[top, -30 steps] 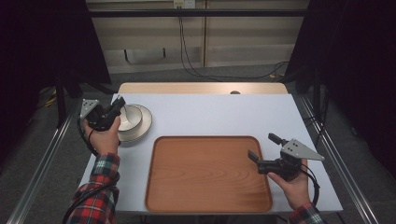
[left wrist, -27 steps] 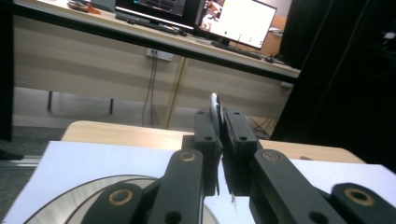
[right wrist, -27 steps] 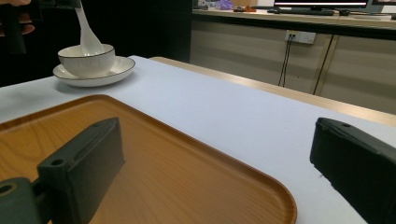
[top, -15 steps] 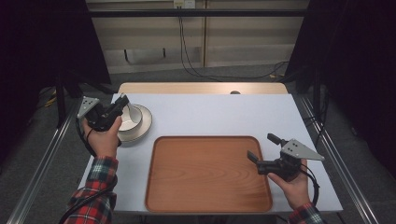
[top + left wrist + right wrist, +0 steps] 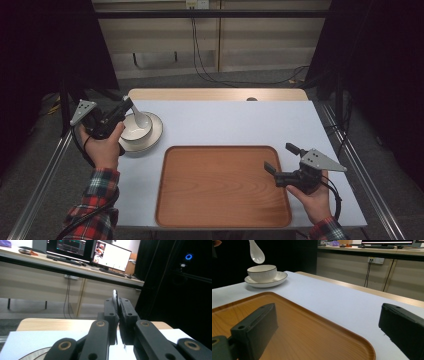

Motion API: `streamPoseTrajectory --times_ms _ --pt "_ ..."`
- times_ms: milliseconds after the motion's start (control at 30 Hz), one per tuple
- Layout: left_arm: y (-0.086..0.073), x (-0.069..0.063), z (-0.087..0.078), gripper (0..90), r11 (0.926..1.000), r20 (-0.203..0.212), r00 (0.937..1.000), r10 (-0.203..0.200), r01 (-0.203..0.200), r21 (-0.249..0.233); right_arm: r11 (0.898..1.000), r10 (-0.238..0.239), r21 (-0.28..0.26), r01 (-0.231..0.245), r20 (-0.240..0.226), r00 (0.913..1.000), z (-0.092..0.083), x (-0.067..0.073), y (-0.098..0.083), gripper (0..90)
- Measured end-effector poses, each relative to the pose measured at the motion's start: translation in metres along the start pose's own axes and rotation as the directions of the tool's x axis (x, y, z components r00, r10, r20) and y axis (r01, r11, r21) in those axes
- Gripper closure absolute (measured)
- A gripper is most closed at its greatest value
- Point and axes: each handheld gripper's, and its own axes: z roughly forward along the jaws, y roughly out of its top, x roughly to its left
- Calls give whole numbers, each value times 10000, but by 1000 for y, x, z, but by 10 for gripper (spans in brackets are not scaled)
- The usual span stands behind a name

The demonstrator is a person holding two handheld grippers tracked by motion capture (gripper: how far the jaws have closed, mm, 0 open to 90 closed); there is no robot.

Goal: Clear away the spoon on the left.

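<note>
Lifted above the bowl (image 5: 135, 127), the spoon (image 5: 139, 119) is clamped in the left hand-held gripper (image 5: 125, 106).

We see a wooden tray (image 5: 222, 187) lying on the white tabletop (image 5: 230, 122), its near edge close to the tabletop's front and its bare surface showing grain. Beyond the white sheet, a strip of light wood (image 5: 215, 94) runs along the far edge. Behind it, cables (image 5: 200, 55) hang down a pale wall panel to the grey carpet (image 5: 250, 79). On a long desk (image 5: 75, 267) in the background stand two lit monitors (image 5: 113, 255) and a keyboard (image 5: 63, 260).
</note>
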Motion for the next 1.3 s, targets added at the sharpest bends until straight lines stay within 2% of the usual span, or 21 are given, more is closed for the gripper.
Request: streamPoseTrajectory --times_ms 333,433,500,733,967,1000,1033,1100,1200,1233,1300 --pt "-3 -17 0 856 9993 667 9978 47 -72 371 9999 119 26 -119 -11 9999 0 0 1 16" --pt "-8 -22 0 856 9991 854 9962 -195 162 387 10000 95 8 -95 -13 10000 0 0 1 15" --pt "-12 -22 -1 855 9986 970 9952 -97 45 529 10000 -32 55 32 -3 10000 0 0 1 12" --pt "-24 -30 -2 856 9962 1339 9903 -379 269 827 10000 -64 51 64 -1 10000 0 1 1 5" --pt "-30 -39 -6 855 9945 1785 9827 -499 324 997 10000 -30 62 30 -58 10000 2 1 0 5" --pt "-31 -39 -7 855 9940 1967 9791 -518 315 1048 10000 -24 60 24 -52 10000 1 1 0 5" --pt "-33 -41 -7 855 9938 1902 9803 -540 343 1054 10000 6 66 -6 -79 10000 1 1 0 8" --pt "-35 -42 -9 855 9921 1995 9775 -690 463 1163 9999 -29 110 30 -81 10000 1 0 0 9" --pt "-37 -44 -10 855 9908 2211 9724 -751 478 1264 9999 -13 120 14 -95 10000 0 0 0 8" --pt "-39 -46 -11 855 9909 2190 9728 -760 492 1256 9999 -38 101 39 -158 9999 0 0 0 6" --pt "-42 -47 -13 855 9886 2369 9684 -776 440 1440 9999 -127 43 128 -143 9998 1 0 0 3"
